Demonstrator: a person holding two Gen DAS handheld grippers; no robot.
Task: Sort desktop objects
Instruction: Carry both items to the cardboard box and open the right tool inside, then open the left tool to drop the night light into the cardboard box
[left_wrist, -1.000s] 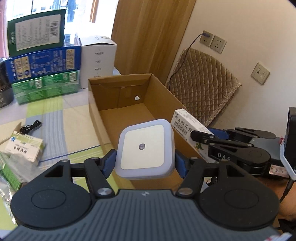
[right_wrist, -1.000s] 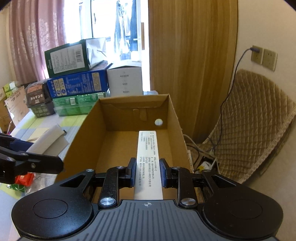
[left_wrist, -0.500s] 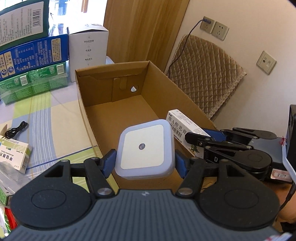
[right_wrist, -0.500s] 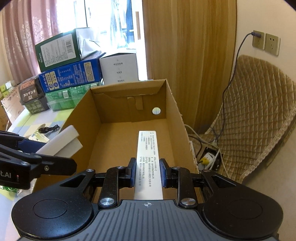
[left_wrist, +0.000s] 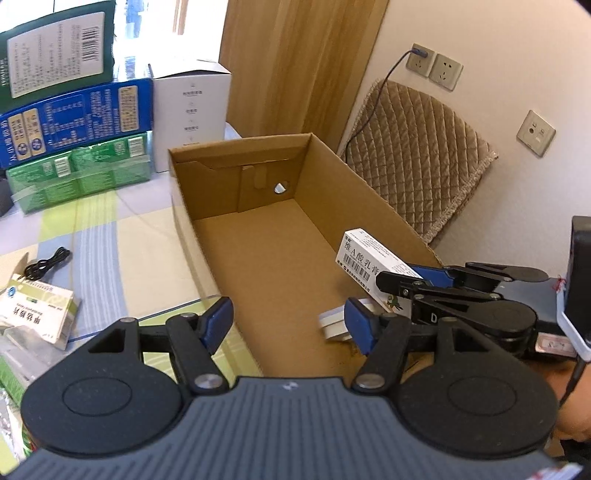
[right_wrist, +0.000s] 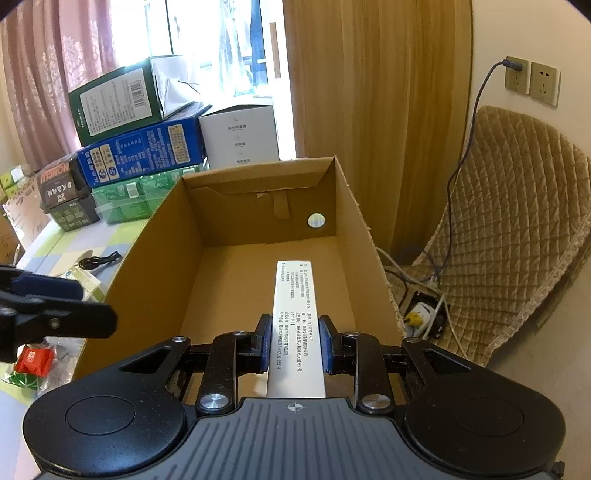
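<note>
**Light carton over the box**

Left wrist view: left gripper (left_wrist: 288, 325) jaws stand wide, empty, above the cardboard box (left_wrist: 373, 206).

Right wrist view: right gripper (right_wrist: 295, 345) jaws clamp the ointment carton (right_wrist: 295, 295) mid-length; probably light, crushable.

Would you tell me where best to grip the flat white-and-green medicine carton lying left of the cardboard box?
Probably from above, pinching the medicine carton across its two long edges: it lies flat on the checked tablecloth, so only its thin sides offer opposing faces.
</note>
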